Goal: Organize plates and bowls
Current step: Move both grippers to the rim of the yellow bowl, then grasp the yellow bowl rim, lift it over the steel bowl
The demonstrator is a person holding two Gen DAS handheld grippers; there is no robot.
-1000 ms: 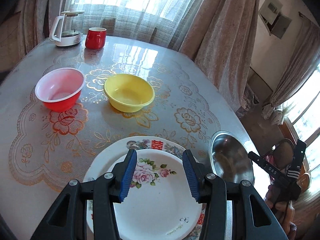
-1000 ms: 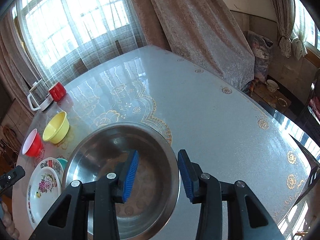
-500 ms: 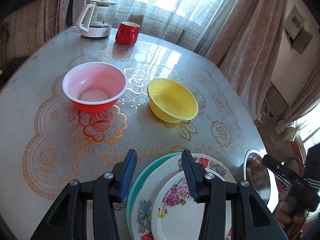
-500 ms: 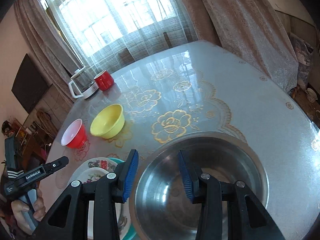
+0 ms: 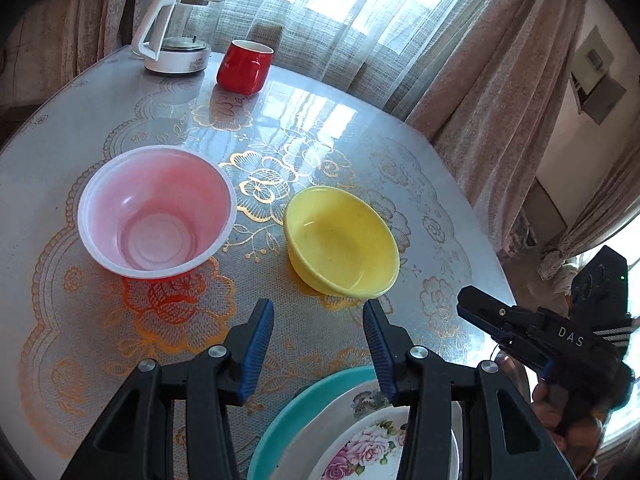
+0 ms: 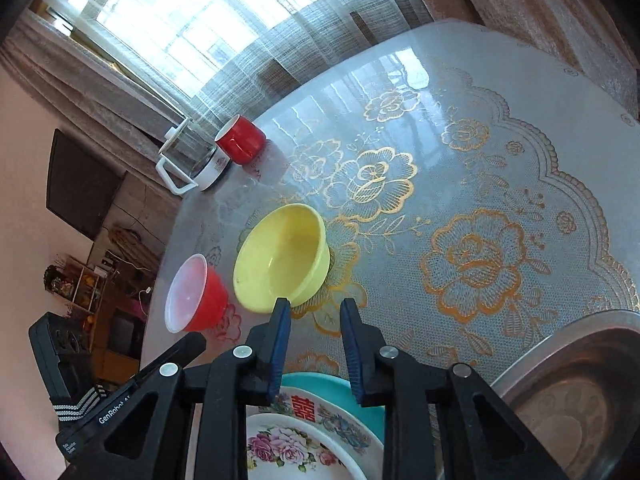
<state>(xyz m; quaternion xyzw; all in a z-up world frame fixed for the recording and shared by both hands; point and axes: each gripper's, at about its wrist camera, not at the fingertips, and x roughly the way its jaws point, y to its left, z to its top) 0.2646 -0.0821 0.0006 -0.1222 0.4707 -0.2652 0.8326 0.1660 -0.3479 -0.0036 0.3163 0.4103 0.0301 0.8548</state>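
A yellow bowl (image 5: 342, 242) and a red bowl (image 5: 156, 216) with a pale inside stand side by side mid-table. My left gripper (image 5: 318, 308) hovers open and empty just short of the yellow bowl, above a stack of a teal plate (image 5: 288, 412) and floral plates (image 5: 360, 444). In the right wrist view my right gripper (image 6: 315, 306) also faces the yellow bowl (image 6: 280, 256). Its jaws are closing with nothing between them. The red bowl (image 6: 192, 292) sits to the left. The plate stack (image 6: 320, 420) lies below and a steel bowl (image 6: 580, 400) at the lower right.
A glass kettle (image 5: 176, 36) and a red mug (image 5: 244, 66) stand at the table's far edge by the curtained window. A lace-patterned cover (image 6: 480, 264) spans the round table. A person's hand (image 5: 560, 404) holds the right gripper at the right edge.
Both views swung away from the plates and the steel bowl toward the yellow and red bowls, which now look closer. The right jaws stand narrower than before.
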